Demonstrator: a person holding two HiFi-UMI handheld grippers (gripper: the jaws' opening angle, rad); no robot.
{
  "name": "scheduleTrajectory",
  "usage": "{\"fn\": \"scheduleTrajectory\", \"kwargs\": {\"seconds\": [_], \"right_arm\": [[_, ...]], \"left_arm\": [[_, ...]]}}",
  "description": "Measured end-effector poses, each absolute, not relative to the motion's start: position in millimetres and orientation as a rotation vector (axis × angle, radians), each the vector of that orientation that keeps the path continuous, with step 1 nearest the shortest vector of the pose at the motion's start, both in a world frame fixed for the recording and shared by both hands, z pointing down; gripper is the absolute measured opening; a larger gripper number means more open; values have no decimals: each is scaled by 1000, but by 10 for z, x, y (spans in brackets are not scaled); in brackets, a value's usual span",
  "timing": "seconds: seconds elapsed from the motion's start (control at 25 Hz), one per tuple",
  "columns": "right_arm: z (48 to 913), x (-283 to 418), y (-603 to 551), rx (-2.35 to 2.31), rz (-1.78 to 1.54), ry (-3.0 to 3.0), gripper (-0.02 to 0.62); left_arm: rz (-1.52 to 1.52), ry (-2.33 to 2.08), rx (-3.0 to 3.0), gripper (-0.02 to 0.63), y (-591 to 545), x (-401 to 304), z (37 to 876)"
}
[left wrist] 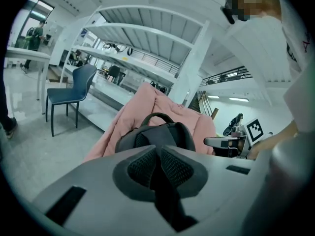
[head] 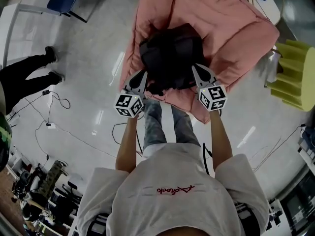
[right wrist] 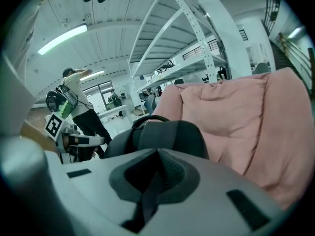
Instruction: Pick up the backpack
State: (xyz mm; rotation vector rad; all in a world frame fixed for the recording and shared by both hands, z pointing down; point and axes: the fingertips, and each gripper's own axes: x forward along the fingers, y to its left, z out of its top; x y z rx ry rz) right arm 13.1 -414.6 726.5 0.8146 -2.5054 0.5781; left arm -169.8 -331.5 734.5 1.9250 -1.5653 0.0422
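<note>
A black backpack [head: 170, 55] rests on a pink padded seat [head: 231, 28], its top handle up in the left gripper view [left wrist: 156, 116]. My left gripper [head: 141, 77] is at the pack's near left side and my right gripper [head: 197, 73] at its near right. Both point at the pack. In the left gripper view the jaws [left wrist: 158, 149] are shut with a dark strap of the backpack running down between the pads. The right gripper view shows the same: jaws [right wrist: 158, 154] shut on a dark strap, the backpack [right wrist: 167, 134] just beyond.
A blue chair [left wrist: 74, 90] stands on the pale floor to the left, with white shelving [left wrist: 147, 48] behind the seat. A yellow object [head: 295, 73] lies right of the pink seat. Cables [head: 49, 124] trail on the floor, and another person's legs [head: 24, 70] are at far left.
</note>
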Motion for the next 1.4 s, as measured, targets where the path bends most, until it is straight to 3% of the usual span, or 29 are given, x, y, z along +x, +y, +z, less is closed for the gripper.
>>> {"fn": "scheduleTrajectory", "kwargs": {"seconds": [0.12, 0.16, 0.2, 0.24, 0.32, 0.4, 0.52, 0.88, 0.96, 1.04, 1.4], "right_arm": [[7322, 102, -4191, 773, 607, -2513, 20], [7347, 87, -4202, 753, 624, -2517, 20], [7372, 68, -4213, 735, 644, -2522, 26], [7395, 51, -4225, 721, 664, -2528, 54], [7446, 29, -4254, 698, 701, -2537, 191], [7501, 18, -4291, 676, 731, -2543, 255], [7595, -6, -4367, 634, 759, -2534, 273], [7725, -163, -4458, 523, 808, -2536, 273], [7699, -200, -4398, 442, 839, -2546, 267], [7644, -267, -4311, 328, 898, -2570, 212], [7550, -424, -4208, -43, 1139, -2553, 184]], "left_arm": [[27, -1538, 1917, 18, -3363, -1645, 7405], [23, -1526, 1917, 46, -3383, -1622, 7429], [20, -1515, 1917, 134, -3403, -1604, 7452], [17, -1504, 1918, 172, -3420, -1588, 7474], [6, -1479, 1923, 204, -3445, -1547, 7512], [2, -1450, 1931, 237, -3469, -1498, 7546], [18, -1413, 1942, 286, -3515, -1442, 7604], [62, -1353, 1948, 288, -3655, -1331, 7764], [54, -1350, 1971, 240, -3645, -1329, 7724], [36, -1342, 1998, 185, -3661, -1291, 7662], [-199, -1230, 2024, 158, -3707, -1272, 7464]]}}
